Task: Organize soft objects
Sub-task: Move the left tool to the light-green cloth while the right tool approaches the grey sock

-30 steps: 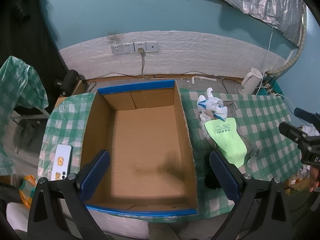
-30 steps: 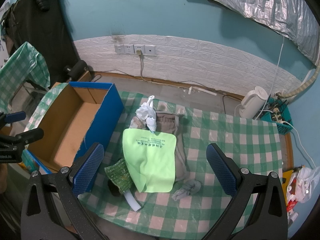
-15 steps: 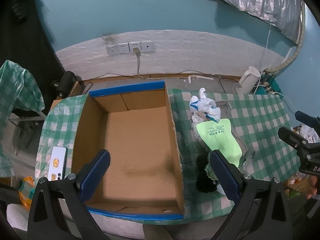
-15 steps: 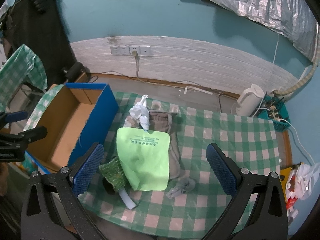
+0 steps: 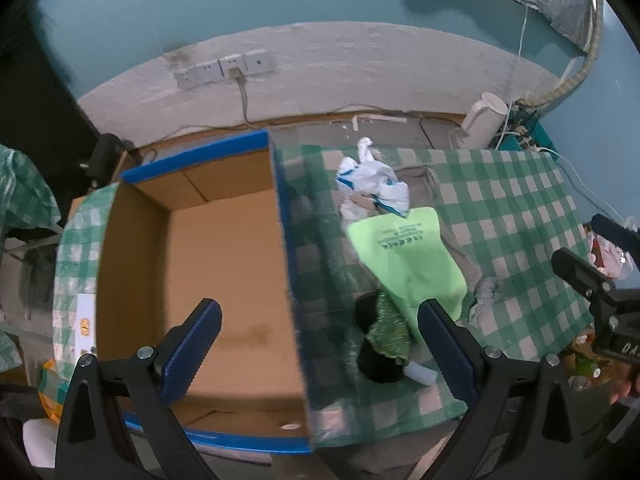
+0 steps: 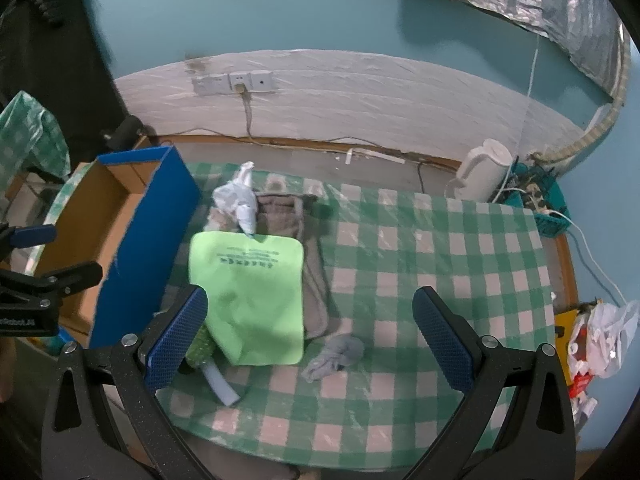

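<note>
An open cardboard box (image 5: 192,264) with blue edges sits on the left of the green checked table (image 6: 440,264); its inside is bare. Right of it lies a pile of soft things: a lime green cloth (image 6: 248,280), a white plastic bag (image 6: 236,200), a brown garment (image 6: 280,212), a green knitted piece (image 5: 390,330) on something black, and a small grey sock (image 6: 334,356). My left gripper (image 5: 320,344) hangs open above the box's right wall. My right gripper (image 6: 310,338) hangs open over the pile's near end. Both hold nothing.
A white kettle (image 6: 482,174) stands behind the table's far right corner beside a teal basket (image 6: 540,200) of cables. Wall sockets (image 6: 234,80) with a cord sit on the back wall. A white phone (image 5: 84,326) lies left of the box. Plastic bags (image 6: 604,332) hang at right.
The left wrist view has swung to the right, so the box has slid left and the pile shows more fully. My right gripper has come lower and closer to the pile. Both grippers stayed open.
</note>
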`<state>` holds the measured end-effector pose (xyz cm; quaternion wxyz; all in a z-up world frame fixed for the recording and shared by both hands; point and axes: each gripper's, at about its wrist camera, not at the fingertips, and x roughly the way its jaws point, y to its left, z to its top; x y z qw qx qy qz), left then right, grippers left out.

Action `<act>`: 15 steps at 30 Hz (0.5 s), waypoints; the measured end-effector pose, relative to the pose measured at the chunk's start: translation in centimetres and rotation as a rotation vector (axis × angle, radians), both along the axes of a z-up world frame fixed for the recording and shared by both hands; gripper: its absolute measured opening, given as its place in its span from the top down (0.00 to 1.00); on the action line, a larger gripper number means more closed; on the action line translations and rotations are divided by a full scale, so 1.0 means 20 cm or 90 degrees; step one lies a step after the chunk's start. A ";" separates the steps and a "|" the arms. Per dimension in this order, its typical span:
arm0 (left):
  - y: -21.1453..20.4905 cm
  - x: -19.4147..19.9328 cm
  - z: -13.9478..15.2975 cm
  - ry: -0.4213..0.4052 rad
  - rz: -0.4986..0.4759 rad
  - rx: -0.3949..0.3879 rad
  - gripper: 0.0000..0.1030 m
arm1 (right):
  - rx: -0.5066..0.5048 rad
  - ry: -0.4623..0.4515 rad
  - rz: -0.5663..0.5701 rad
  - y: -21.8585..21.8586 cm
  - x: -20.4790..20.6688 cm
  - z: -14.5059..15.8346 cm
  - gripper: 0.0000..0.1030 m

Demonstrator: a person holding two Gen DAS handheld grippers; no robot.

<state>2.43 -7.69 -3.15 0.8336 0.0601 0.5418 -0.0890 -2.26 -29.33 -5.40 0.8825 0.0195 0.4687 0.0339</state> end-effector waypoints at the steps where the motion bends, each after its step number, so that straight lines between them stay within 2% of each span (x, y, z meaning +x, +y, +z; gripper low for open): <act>1: -0.02 0.01 -0.01 0.008 0.000 -0.002 0.04 | 0.002 0.003 -0.003 -0.01 0.00 -0.01 0.01; 15: -0.24 0.17 -0.17 0.092 0.006 -0.036 0.04 | 0.045 0.067 -0.059 -0.17 0.04 -0.18 0.01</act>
